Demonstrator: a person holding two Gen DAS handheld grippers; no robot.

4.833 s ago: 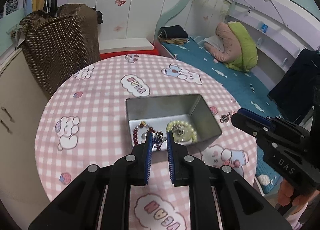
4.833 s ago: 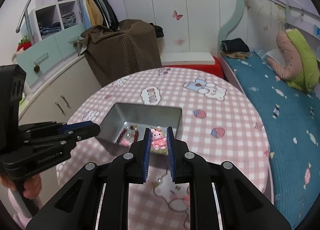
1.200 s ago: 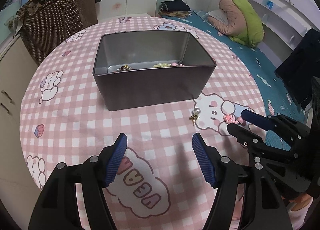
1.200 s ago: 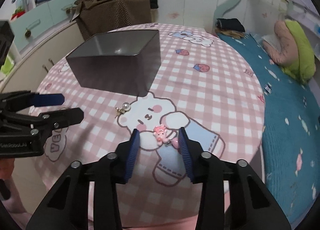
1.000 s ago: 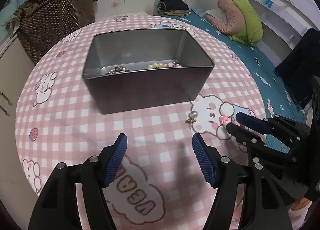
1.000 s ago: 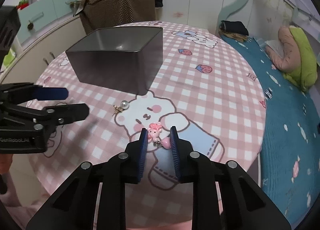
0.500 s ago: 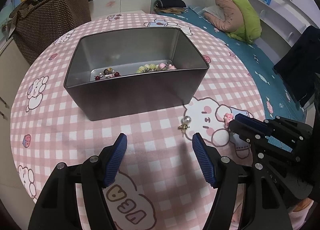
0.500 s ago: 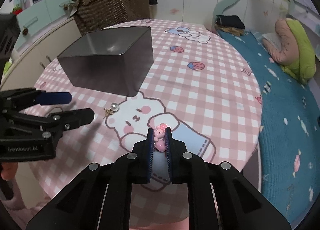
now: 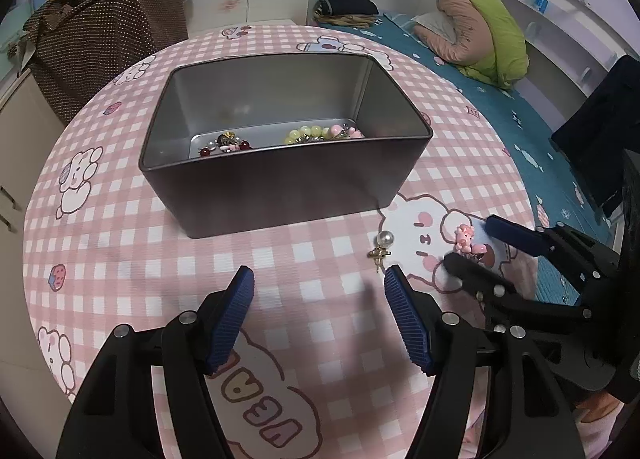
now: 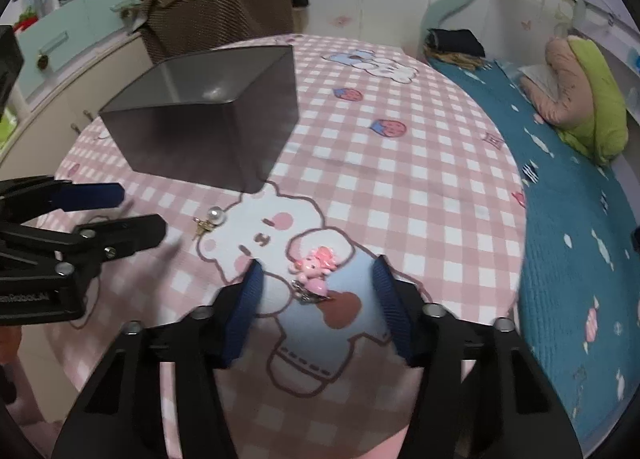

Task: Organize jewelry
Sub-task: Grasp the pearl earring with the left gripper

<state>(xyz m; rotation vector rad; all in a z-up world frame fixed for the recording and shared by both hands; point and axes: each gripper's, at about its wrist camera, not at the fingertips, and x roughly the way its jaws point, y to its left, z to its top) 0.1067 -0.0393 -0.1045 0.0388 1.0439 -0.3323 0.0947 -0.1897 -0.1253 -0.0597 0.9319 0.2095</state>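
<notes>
On the bench beside the metal tin (image 9: 280, 179), the pink bunny charm (image 10: 316, 271) lies loose between the right gripper's (image 10: 316, 287) fingers, which are opening; half a second earlier they pinched it. Left gripper (image 9: 320, 315) fingers gape wide, empty, near the pearl earring (image 9: 383, 245).

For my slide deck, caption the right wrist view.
Right claw opening around the pink bunny charm on the checked tablecloth.

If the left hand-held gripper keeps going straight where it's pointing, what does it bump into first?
Probably the pink checked tablecloth just ahead of its open jaws. The left hand-held gripper tilts downward, so it likely meets cloth before the metal tin. The pearl earring lies slightly to the right of that line, though depth is hard to judge.
</notes>
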